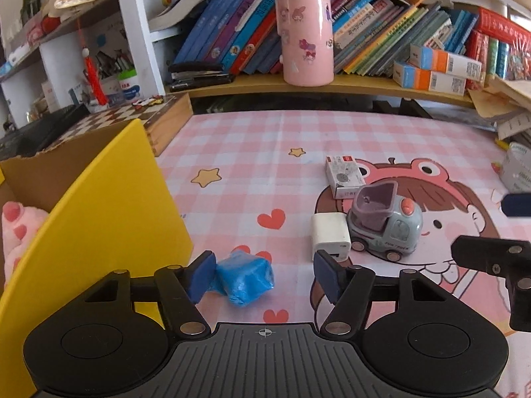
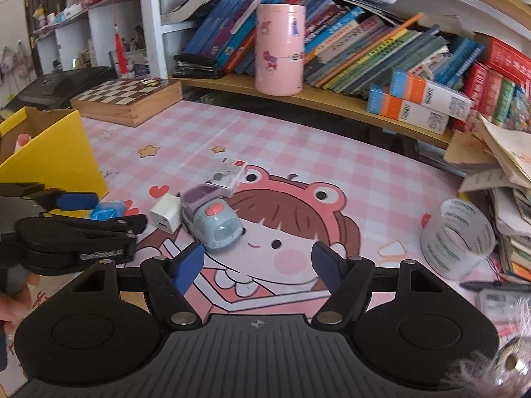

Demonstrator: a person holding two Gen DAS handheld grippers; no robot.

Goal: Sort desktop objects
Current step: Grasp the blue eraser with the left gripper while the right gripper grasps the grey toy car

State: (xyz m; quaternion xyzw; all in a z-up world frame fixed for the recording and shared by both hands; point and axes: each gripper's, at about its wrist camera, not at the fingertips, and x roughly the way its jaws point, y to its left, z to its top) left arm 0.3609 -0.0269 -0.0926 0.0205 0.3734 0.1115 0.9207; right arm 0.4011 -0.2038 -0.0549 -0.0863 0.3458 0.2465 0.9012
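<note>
Progress: a pink plush item (image 1: 13,232) already lay inside the yellow box (image 1: 109,212); the task seemed at an early stage.
Remaining: blue wrapped packet (image 1: 247,277), white charger (image 1: 330,235), toy truck (image 1: 386,225) and small carton (image 1: 343,175) lay loose on the pink mat (image 1: 252,165).
Left gripper (image 1: 264,277): jaws wide, left pad touching the packet, nothing clamped.
Right gripper (image 2: 259,265): jaws wide, empty, near the truck.
Packet: crinkled, glossy, soft-looking; just beside the box.
</note>
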